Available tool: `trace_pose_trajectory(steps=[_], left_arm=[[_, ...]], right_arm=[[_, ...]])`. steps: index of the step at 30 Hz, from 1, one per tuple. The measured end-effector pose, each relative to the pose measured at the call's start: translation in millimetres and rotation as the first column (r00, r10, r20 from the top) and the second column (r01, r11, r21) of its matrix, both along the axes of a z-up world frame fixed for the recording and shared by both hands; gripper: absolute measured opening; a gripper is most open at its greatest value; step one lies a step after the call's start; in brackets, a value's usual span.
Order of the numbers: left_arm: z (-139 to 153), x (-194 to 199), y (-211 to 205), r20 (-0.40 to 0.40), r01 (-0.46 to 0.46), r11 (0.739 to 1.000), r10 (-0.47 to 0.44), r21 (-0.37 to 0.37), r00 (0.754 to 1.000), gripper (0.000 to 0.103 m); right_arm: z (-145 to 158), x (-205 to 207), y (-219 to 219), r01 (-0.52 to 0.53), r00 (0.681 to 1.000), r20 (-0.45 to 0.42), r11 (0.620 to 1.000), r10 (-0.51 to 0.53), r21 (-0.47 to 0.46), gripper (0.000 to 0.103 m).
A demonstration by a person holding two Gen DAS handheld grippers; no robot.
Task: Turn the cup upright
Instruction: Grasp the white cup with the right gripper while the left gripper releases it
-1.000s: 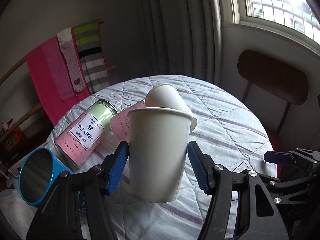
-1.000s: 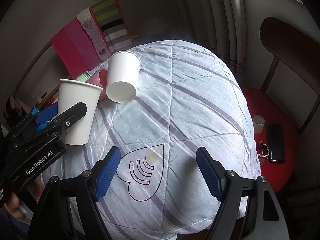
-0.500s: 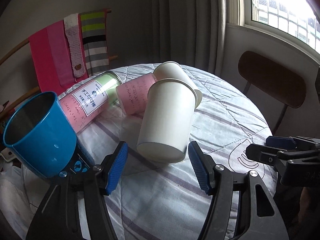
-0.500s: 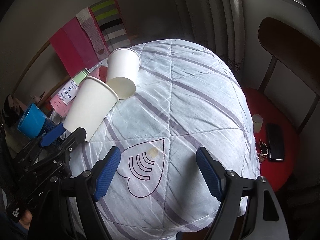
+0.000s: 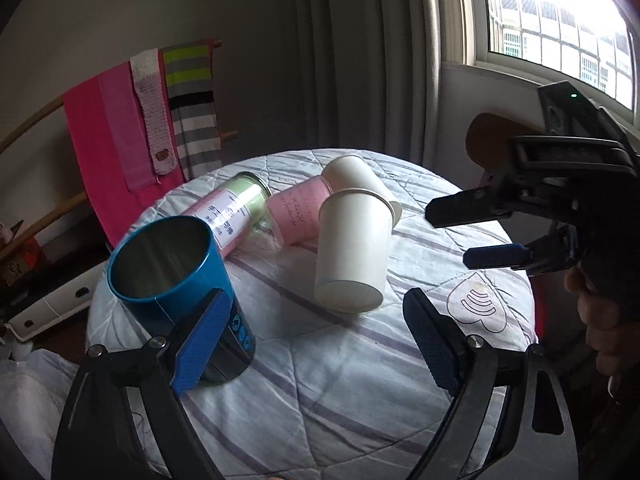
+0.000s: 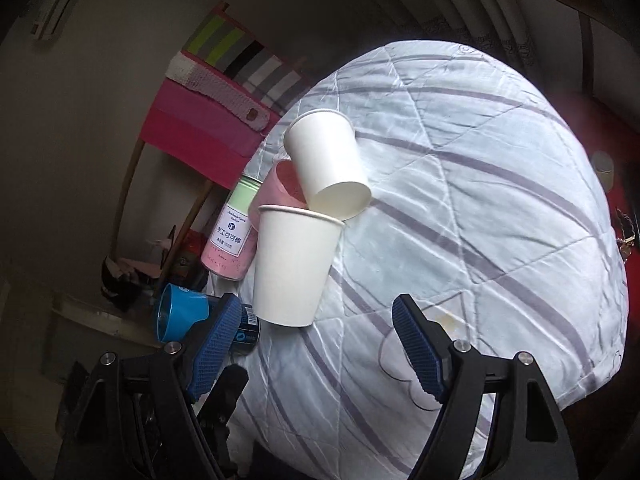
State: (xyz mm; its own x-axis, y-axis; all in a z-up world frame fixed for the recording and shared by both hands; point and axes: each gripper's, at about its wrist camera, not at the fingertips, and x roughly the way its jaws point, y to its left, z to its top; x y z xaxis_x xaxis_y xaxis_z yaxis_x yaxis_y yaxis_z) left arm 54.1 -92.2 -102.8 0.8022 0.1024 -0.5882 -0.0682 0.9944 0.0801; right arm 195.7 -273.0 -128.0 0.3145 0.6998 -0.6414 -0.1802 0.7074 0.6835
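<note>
1. We see a round table (image 5: 340, 380) under a pale striped quilt (image 6: 480, 240).
2. Ahead of our left gripper stands a white paper cup (image 5: 354, 252).
3. Beyond it lie another paper cup (image 5: 360, 178), a pink cup (image 5: 298, 212) and a labelled jar (image 5: 230, 210).
4. Left stands a blue tin (image 5: 176, 280).

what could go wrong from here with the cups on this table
1. The upright white paper cup stands on soft, wrinkled quilted cloth, close against the lying white paper cup; a nudge might tip it.
2. The lying white cup rests on the pink cup and could roll when gripped.
3. The blue metal tin sits beside the open left gripper and near the table edge; a sideways swing might knock it off.
</note>
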Motion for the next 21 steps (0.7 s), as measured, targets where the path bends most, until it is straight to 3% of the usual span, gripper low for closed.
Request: trace_pose_trajectory(steps=[5, 8, 12, 14, 15, 16, 20, 21], left_arm=[[9.5, -4.7, 14.3, -0.014, -0.009, 1.000, 0.009, -0.012, 1.000, 0.093], [14.5, -8.7, 15.6, 0.017, -0.002, 1.000, 0.001, 0.011, 1.000, 0.093], [15.0, -5.8, 23.7, -0.003, 0.023, 0.999, -0.023, -0.029, 1.000, 0.093], [14.8, -5.4, 25.9, -0.004, 0.020, 1.000, -0.020, -0.020, 1.000, 0.093], [14.3, -5.1, 26.0, -0.007, 0.021, 1.000, -0.021, -0.017, 1.000, 0.093], [14.7, -5.6, 27.3, -0.005, 0.024, 0.999, -0.024, -0.022, 1.000, 0.093], [13.9, -7.4, 30.2, -0.014, 0.029, 0.999, -0.030, -0.036, 0.999, 0.093], [13.9, -8.7, 30.9, -0.014, 0.028, 0.999, -0.029, -0.040, 0.999, 0.093]], right_arm=[[-10.2, 12.8, 47.9, -0.071, 0.995, -0.068, 0.997, 0.072, 0.016, 0.079], [-16.9, 20.8, 64.8, -0.085, 0.991, -0.106, 0.996, 0.087, 0.019, 0.079], [-27.7, 32.3, 76.5, -0.093, 0.985, -0.144, 0.995, 0.096, 0.029, 0.079], [-33.3, 35.7, 80.4, -0.101, 0.982, -0.157, 0.995, 0.102, 0.015, 0.072], [-35.1, 36.4, 78.9, -0.098, 0.982, -0.162, 0.995, 0.098, 0.008, 0.062], [-37.4, 35.9, 79.9, -0.100, 0.981, -0.164, 0.995, 0.099, 0.003, 0.062], [-28.5, 26.4, 84.1, -0.100, 0.993, -0.073, 0.994, 0.096, -0.046, 0.061], [-21.6, 20.0, 85.8, -0.096, 0.995, -0.014, 0.991, 0.095, -0.088, 0.061]])
